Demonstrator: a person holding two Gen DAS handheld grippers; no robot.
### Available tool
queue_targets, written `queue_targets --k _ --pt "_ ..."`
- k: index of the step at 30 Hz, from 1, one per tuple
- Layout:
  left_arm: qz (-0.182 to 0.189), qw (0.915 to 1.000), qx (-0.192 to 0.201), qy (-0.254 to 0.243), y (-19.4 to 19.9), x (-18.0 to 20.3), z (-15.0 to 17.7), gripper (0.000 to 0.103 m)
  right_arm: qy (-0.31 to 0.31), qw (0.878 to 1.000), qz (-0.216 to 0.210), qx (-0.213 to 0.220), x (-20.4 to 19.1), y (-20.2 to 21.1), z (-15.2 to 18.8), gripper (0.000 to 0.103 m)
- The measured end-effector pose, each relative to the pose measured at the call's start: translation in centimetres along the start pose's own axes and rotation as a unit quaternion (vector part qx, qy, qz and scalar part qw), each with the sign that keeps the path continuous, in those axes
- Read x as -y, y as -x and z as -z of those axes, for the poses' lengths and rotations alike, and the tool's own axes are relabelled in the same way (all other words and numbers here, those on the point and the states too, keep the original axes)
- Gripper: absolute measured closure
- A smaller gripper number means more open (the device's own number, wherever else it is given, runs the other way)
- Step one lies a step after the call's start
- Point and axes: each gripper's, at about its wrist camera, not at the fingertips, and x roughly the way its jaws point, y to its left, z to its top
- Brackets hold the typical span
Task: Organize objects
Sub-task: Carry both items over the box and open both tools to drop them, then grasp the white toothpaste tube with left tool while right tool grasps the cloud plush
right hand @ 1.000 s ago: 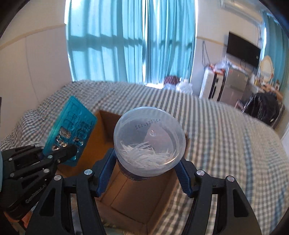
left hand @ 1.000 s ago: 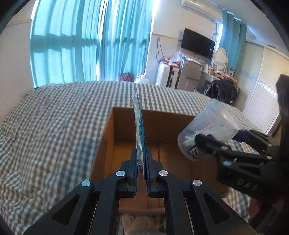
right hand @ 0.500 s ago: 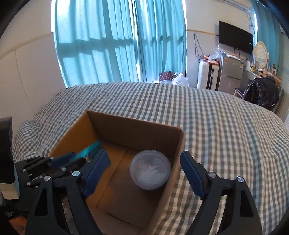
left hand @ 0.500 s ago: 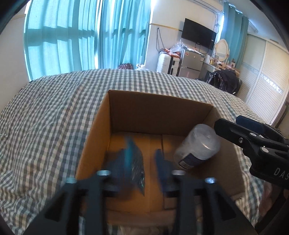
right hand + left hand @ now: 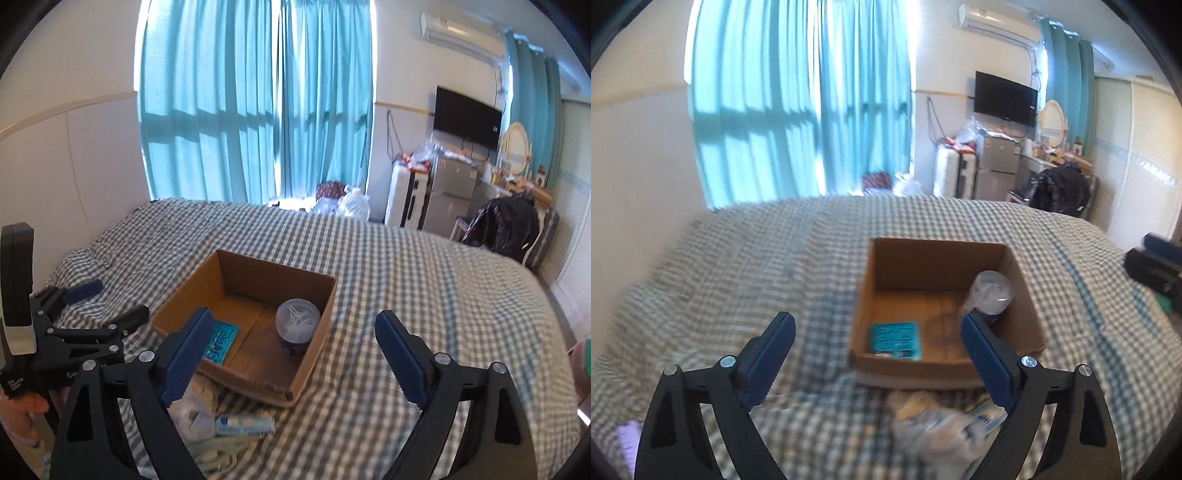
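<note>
An open cardboard box [image 5: 1027, 317] [image 5: 317, 332] sits on a checked bed. Inside lie a teal blister pack [image 5: 894, 339] [image 5: 220, 341] at the near left and a clear plastic jar [image 5: 990, 293] [image 5: 297, 325] upright at the right wall. My left gripper [image 5: 877, 354] is open and empty, held back above the bed near the box's near side; it also shows in the right wrist view [image 5: 107, 306]. My right gripper [image 5: 295, 350] is open and empty above the box's near right; a part of it shows at the left wrist view's right edge [image 5: 1152, 266].
Near the box's front edge lie a white crumpled cloth [image 5: 195, 410] [image 5: 923, 410], a small white-and-blue tube pack [image 5: 243, 424] and a coiled white cord [image 5: 218, 452]. Teal curtains, a fridge [image 5: 450, 192] and a wall TV [image 5: 467, 118] stand beyond the bed.
Both grippers opened and let go: the blister pack and the jar dropped into the box. Both grippers then pulled back and up, away from the box.
</note>
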Motion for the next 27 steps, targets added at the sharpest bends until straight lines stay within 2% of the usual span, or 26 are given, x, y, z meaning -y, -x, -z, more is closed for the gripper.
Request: queue_targets --k 6,11,14,17,20,24,27 --pt "-0.011 0.9998 0.001 0.016 4.2 -1.4 2.4 0.009 0.015 1.0 -0.003 0.004 -2.2 4.3 2.2 0.013" --pt "-0.018 0.9992 0.0 0.036 6.4 -1.9 5.0 0.007 0.025 0.999 -0.022 -0.017 -4.6 5.6 5.7 0.013" --pt "-0.013 0.9986 -0.013 0.05 6.9 -2.1 7.2 0.007 0.017 0.997 -0.046 -0.051 -5.8 4.9 8.7 0.013" --pt "-0.03 0.9971 -0.028 0.063 7.1 -2.3 10.0 0.007 0.02 0.994 -0.053 -0.095 -7.5 3.4 12.4 0.013" --pt "-0.019 0.995 -0.06 0.078 5.9 -2.6 12.3 0.007 0.035 0.989 -0.067 -0.124 -9.2 1.9 15.6 0.013" --pt "-0.04 0.9933 -0.088 0.063 4.4 -2.5 14.9 0.007 0.049 0.979 -0.075 -0.181 -11.3 -1.3 19.3 0.013" --pt "-0.05 0.9933 -0.089 0.054 4.0 -2.5 15.9 0.007 0.059 0.974 -0.085 -0.201 -12.1 -2.4 20.8 0.013"
